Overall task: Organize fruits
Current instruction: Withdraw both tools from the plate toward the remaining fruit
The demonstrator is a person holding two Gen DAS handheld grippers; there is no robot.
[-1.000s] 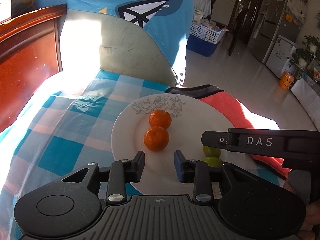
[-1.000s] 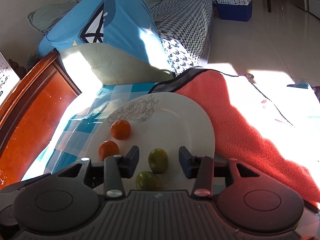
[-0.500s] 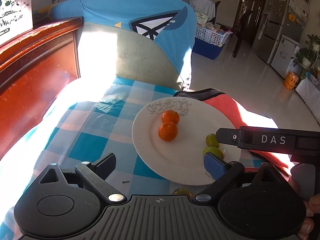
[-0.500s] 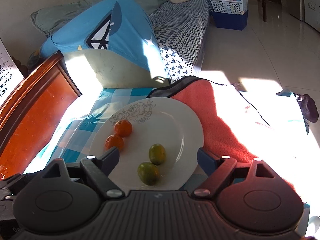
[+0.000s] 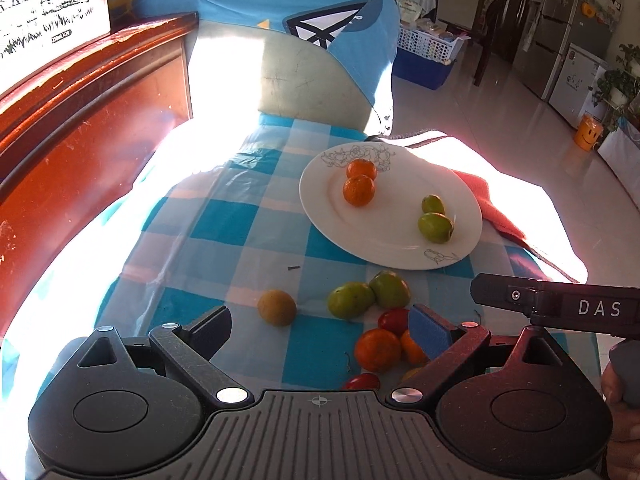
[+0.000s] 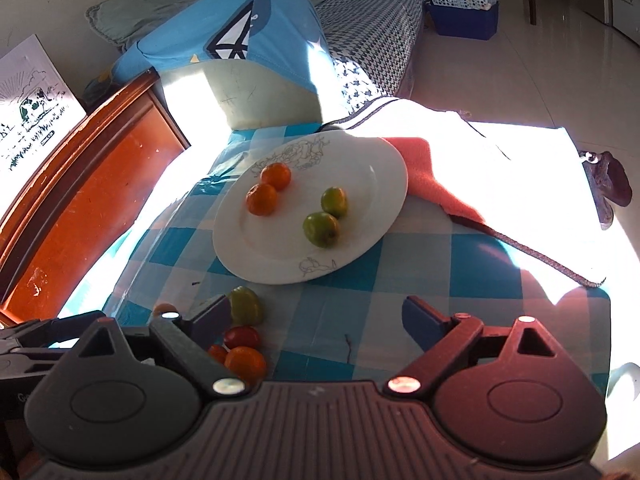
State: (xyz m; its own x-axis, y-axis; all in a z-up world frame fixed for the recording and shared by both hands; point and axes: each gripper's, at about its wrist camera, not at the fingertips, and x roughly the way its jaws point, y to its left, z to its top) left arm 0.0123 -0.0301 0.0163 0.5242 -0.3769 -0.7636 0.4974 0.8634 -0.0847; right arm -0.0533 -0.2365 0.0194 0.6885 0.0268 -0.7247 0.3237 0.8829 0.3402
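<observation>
Between the fingers of the left gripper (image 5: 318,330), which stand spread wide with nothing clamped, lies bare checked tablecloth (image 5: 224,240) and a loose scatter of fruit: a yellowish fruit (image 5: 277,307) just ahead of the gap, two green fruits (image 5: 368,295) touching each other a little further toward the right finger, and close against that blue-padded right finger an orange mandarin (image 5: 377,350), a second mandarin partly hidden behind the pad, and two small red tomatoes (image 5: 394,320). None of these touches either pad. The right gripper (image 6: 316,320) has its jaws opening, already far apart, and holds nothing; only tablecloth lies between its fingers, while one green fruit, a red tomato (image 6: 242,337) and a mandarin (image 6: 245,363) sit just beside its left finger. Ahead of both grippers, well beyond the fingertips, rests a white plate (image 5: 400,248) with a drawn floral pattern on its rim. It holds four fruits in two pairs: two mandarins on the plate (image 6: 268,188) touching each other toward its far left, lined up away from the grippers, and two green fruits on the plate (image 6: 328,216) just beside one another toward the right, lined up the same way. A red towel (image 6: 436,188) lies beyond the plate's right edge, under its rim.
</observation>
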